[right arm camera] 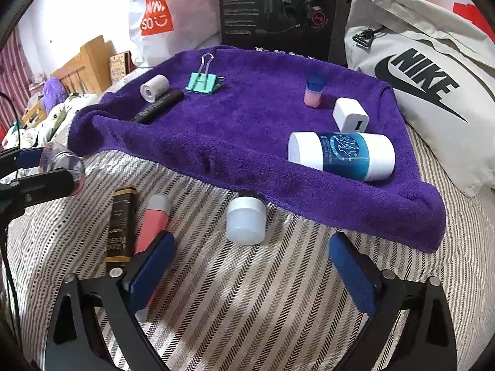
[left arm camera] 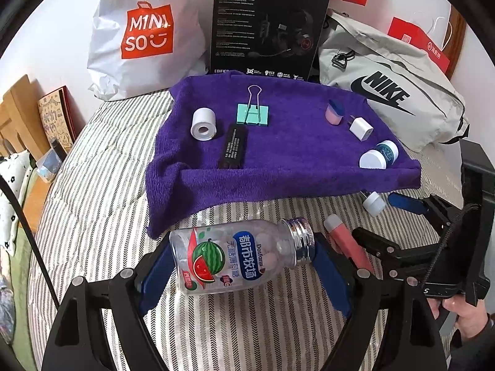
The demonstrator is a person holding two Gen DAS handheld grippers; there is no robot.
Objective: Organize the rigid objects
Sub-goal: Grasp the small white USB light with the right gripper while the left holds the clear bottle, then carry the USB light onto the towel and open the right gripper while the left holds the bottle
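Note:
My left gripper is shut on a clear watermelon candy bottle held sideways over the striped bed; it also shows in the right wrist view. My right gripper is open and empty, just short of a small white jar lying at the edge of the purple towel. On the towel lie a white tape roll, a black stick, a teal binder clip, a pink-blue bottle, a white charger and a blue-white tube.
A pink tube and a dark brown tube lie on the striped sheet left of my right gripper. A Miniso bag, a black headset box and a grey Nike bag stand behind the towel.

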